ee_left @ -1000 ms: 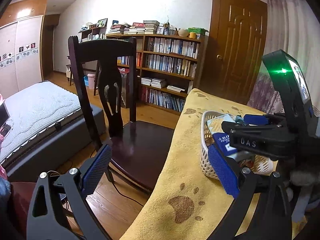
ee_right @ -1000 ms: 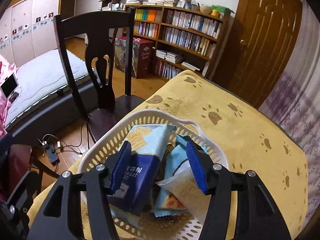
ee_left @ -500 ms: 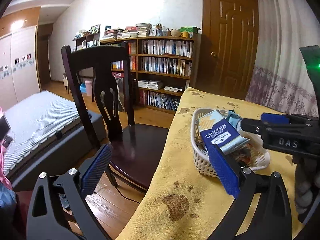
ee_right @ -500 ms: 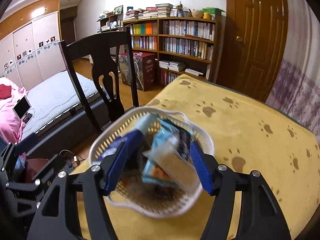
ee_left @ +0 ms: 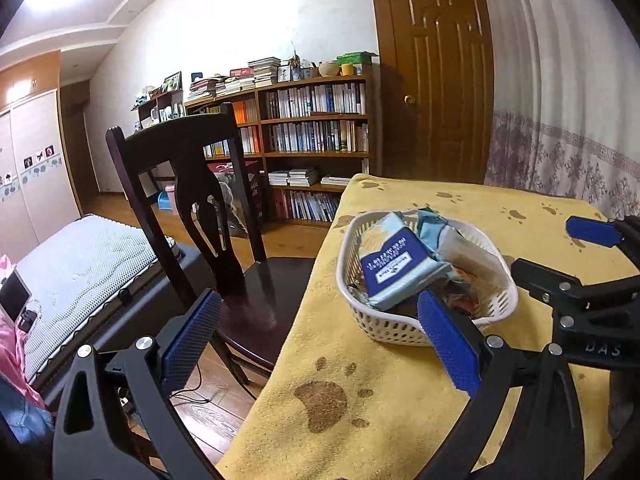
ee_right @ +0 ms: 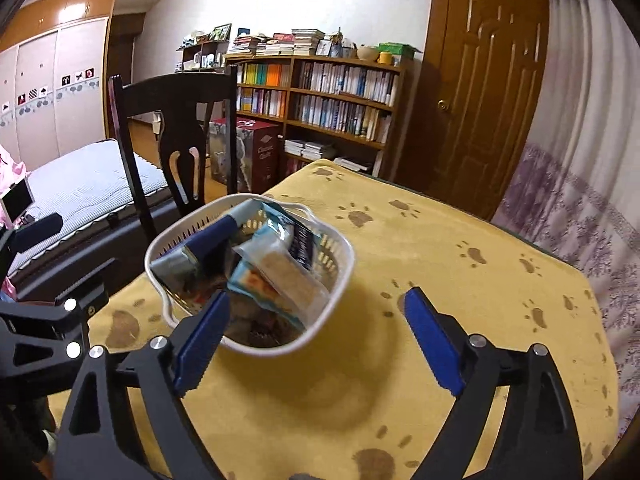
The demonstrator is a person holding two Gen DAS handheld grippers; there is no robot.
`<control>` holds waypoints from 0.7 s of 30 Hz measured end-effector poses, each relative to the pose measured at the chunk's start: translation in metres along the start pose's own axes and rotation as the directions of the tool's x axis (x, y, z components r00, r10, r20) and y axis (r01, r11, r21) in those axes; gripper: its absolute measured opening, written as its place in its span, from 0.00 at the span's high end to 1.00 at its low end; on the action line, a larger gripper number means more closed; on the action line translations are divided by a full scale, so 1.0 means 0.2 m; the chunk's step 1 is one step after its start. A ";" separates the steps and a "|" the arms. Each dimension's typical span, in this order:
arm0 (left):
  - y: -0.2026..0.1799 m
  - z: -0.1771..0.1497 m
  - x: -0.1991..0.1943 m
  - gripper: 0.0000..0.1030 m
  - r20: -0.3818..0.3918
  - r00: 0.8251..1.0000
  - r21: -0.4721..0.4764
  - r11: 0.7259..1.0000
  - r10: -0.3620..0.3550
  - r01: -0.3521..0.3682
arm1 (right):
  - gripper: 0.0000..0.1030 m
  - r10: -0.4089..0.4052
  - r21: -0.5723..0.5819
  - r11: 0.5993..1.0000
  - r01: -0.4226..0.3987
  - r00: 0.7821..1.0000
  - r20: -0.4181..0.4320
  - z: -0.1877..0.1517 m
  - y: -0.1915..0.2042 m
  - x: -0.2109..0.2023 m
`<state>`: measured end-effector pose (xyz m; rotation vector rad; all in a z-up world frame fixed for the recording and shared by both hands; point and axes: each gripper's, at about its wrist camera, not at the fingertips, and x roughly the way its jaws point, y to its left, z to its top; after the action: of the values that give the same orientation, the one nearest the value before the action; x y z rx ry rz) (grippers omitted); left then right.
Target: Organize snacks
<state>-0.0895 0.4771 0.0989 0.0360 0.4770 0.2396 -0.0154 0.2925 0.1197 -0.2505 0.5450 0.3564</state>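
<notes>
White basket [ee_right: 335,259] at centre-left of right wrist view, resting on yellow paw-print cloth [ee_right: 460,272]; in left wrist view same basket [ee_left: 400,330] at centre right. Heaped with snack packets: dark-blue-and-pale packet [ee_left: 394,270] lying slanted on top, clear cracker pack [ee_right: 286,276] tilted against the pile, light-blue wrappers beneath. No loose snacks visible on the cloth.

Right gripper [ee_right: 316,344] low in frame, jaws spread wide, nothing between them; left blue pad overlapping basket's near rim in the picture, contact not determinable. Left gripper [ee_left: 320,344] at bottom of its view, likewise spread wide and empty, one pad over the dark chair [ee_left: 224,216] at left, the other in front of basket's near wall.

Judged: packets loaded, grippers clear; step in hand probably tidying or finishing. If tidying: pick the topmost slanted packet first, pads across the short width, light squeeze only, since crackers crush easily. Avoid hooking the rim on lift; basket sits near the cloth's left edge above the chair, so any sideways drag risks tipping it off. Steady the basket wall with the other gripper where needed.
</notes>
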 end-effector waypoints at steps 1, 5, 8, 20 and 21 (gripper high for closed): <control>-0.01 0.00 0.00 0.03 -0.002 1.000 0.007 1.000 0.001 -0.001 | 0.14 -0.009 0.000 1.000 0.009 1.000 0.003 -0.01 -0.01 -0.01; -0.06 -0.01 -0.01 0.03 -0.003 1.000 0.046 0.999 0.022 -0.022 | 0.09 -0.027 0.012 1.000 0.026 1.000 0.016 -0.05 -0.04 -0.04; -0.10 -0.02 -0.03 0.03 0.005 1.000 0.075 0.997 0.029 -0.030 | 0.08 -0.031 0.018 0.999 0.031 0.999 0.018 -0.07 -0.06 -0.06; -0.15 -0.05 -0.01 0.03 -0.011 0.999 0.131 0.991 0.037 -0.035 | 0.05 -0.058 -0.031 0.998 0.059 0.998 0.028 -0.13 -0.04 -0.07; -0.15 -0.04 -0.01 0.03 -0.013 0.999 0.132 0.991 0.036 -0.034 | 0.05 -0.066 -0.037 0.997 0.067 0.997 0.028 -0.14 -0.03 -0.07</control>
<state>-0.0884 0.4479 0.0893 0.1714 0.5078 0.2431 -0.0362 0.2742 0.1054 -0.2990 0.5024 0.3057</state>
